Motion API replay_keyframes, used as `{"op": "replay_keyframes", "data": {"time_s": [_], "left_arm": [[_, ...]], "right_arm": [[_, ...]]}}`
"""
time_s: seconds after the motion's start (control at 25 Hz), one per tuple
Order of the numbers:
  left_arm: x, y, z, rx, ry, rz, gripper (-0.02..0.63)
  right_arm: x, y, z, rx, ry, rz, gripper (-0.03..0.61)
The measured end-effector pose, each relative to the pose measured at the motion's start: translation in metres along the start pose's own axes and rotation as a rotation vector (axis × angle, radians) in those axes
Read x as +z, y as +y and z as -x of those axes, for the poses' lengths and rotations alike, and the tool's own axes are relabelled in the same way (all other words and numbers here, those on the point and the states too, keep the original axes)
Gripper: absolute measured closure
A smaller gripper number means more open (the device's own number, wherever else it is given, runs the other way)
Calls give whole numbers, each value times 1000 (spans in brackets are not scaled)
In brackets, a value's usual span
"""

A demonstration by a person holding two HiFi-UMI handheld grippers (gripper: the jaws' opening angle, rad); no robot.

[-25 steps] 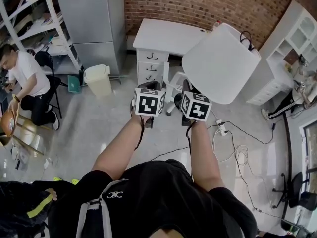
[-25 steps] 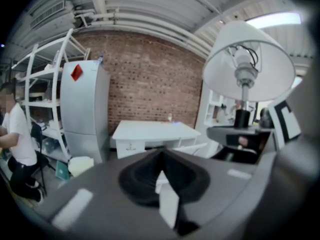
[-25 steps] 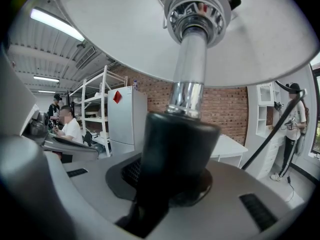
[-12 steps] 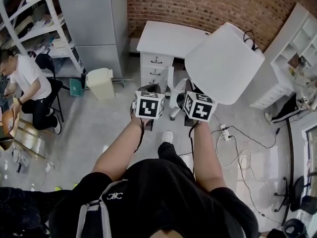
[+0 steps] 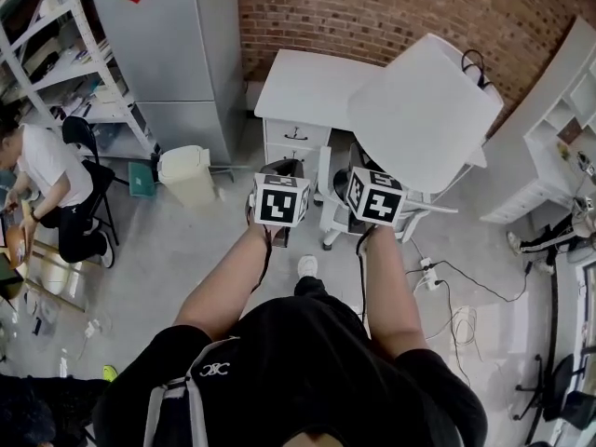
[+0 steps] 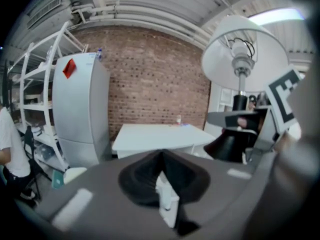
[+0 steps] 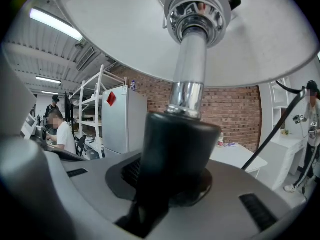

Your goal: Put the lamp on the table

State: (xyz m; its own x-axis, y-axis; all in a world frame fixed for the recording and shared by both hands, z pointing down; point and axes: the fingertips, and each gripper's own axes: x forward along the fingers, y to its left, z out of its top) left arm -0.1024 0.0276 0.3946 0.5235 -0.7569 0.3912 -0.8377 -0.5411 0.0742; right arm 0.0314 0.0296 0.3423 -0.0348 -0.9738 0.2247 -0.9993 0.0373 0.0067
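Lamp (image 5: 424, 110) is off the table (image 5: 303, 82), held up in the air. In the head view its white shade overlaps the table's right edge and near right corner. The right gripper (image 7: 172, 174) has its jaws partly closed around the lamp's black lower stem, with the chrome rod rising from there to the shade. The left gripper (image 6: 162, 186) carries nothing. Its dark pads seem to meet, though that close view is blurred.
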Motion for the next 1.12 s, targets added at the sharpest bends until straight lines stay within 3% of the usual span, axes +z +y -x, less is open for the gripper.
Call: {"op": "replay_keyframes", "data": {"time_s": [0.28,0.76,1.12], "left_arm": [[51,22,-79,18,3,2,615],[104,47,-205,50,17,3,615],[110,68,-279,83,61,34,615]], "right_arm": [[40,-39,-91,15,-5,18,482],[104,-125,-223,-23,-80,36,481],[111,-201,-320,-93,-92,56,481]]}}
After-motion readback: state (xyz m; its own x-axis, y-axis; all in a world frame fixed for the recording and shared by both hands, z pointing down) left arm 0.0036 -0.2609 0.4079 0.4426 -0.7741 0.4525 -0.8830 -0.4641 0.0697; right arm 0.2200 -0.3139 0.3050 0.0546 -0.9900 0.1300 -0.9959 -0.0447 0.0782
